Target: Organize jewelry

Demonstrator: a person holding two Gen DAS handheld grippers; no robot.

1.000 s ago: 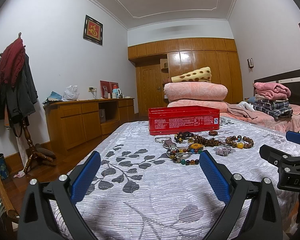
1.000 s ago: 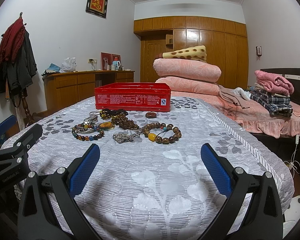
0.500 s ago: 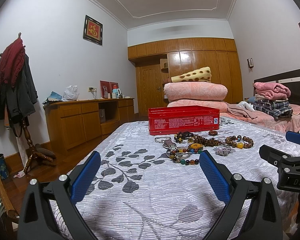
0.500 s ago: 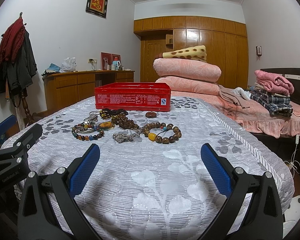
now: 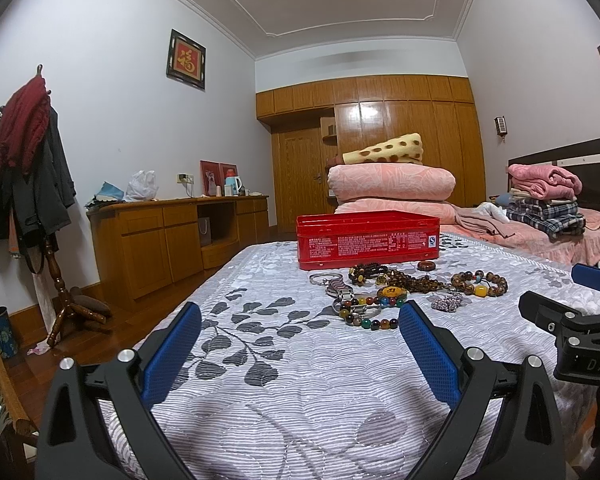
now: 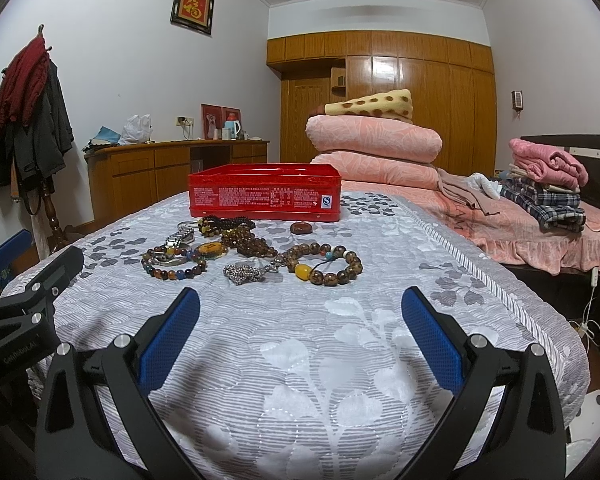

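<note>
A heap of jewelry lies on the grey leaf-patterned bedspread (image 6: 300, 360) in front of a red tin box (image 6: 265, 192) (image 5: 367, 239). In the heap are a brown bead bracelet with a yellow bead (image 6: 325, 265) (image 5: 479, 283), a multicoloured bead bracelet (image 6: 175, 268) (image 5: 370, 314), a silver chain clump (image 6: 244, 273) (image 5: 446, 303), a metal watch (image 6: 179, 239) (image 5: 339, 289), dark bead strands (image 6: 246, 240) and a small brown ring (image 6: 301, 227). My left gripper (image 5: 300, 340) and right gripper (image 6: 300, 328) hover open over the near bedspread, short of the heap, holding nothing.
Folded pink quilts (image 6: 374, 152) and a spotted pillow are stacked beyond the box. Folded clothes (image 6: 548, 182) lie on a second bed at right. A wooden sideboard (image 5: 172, 236) and a coat stand (image 5: 28, 184) line the left wall. The bed drops off at both sides.
</note>
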